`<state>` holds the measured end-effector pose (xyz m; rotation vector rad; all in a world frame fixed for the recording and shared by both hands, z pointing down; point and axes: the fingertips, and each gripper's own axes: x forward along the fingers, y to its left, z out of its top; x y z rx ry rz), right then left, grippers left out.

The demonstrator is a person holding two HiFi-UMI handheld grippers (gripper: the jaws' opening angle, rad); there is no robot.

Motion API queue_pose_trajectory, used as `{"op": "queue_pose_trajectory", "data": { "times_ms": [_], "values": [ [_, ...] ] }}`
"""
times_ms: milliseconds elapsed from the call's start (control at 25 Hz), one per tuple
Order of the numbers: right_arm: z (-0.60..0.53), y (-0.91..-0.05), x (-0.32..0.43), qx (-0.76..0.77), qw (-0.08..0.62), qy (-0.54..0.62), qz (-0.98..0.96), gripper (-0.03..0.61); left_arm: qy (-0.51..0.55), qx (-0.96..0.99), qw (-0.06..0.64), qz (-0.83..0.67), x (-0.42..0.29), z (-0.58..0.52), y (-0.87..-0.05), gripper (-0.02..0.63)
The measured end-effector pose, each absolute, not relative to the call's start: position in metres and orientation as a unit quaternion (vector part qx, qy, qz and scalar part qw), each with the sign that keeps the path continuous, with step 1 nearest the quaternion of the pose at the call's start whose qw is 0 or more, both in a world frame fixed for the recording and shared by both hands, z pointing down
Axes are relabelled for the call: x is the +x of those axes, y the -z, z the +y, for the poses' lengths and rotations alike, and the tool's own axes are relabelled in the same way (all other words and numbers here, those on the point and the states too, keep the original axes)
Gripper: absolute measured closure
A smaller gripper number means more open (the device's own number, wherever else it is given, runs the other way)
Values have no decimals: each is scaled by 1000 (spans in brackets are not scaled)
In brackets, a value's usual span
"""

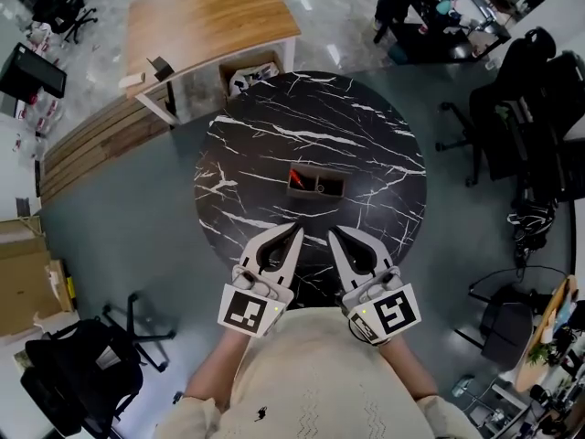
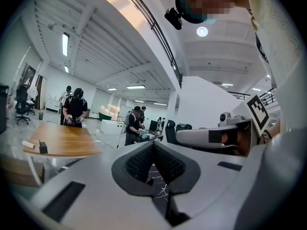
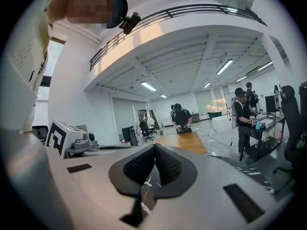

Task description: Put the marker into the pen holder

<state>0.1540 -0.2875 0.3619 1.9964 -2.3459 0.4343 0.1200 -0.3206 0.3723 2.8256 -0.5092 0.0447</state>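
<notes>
A dark rectangular pen holder (image 1: 315,186) stands near the middle of the round black marble table (image 1: 366,135). A red marker (image 1: 298,178) leans inside its left end. My left gripper (image 1: 295,231) and right gripper (image 1: 334,233) hover side by side over the table's near edge, short of the holder, tips tilted toward each other. Both are shut with nothing between the jaws. In the left gripper view the left gripper (image 2: 153,144) has its pads pressed together, and the right gripper (image 3: 154,146) looks the same in the right gripper view. Both gripper views look out level across the room.
A wooden desk (image 1: 206,21) stands beyond the table, with a cardboard box (image 1: 249,73) beneath it. Black office chairs (image 1: 539,108) crowd the right side and another chair (image 1: 87,373) sits at the lower left. People stand working at benches (image 3: 181,116) in the distance.
</notes>
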Motion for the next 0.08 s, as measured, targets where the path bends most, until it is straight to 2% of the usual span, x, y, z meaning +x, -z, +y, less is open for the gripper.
{"op": "queue_pose_trajectory", "data": {
  "times_ms": [80],
  "values": [
    [-289, -363, 152, 640, 21, -134, -756, 563, 3, 973, 142, -184, 121, -324, -367, 606]
  ]
}}
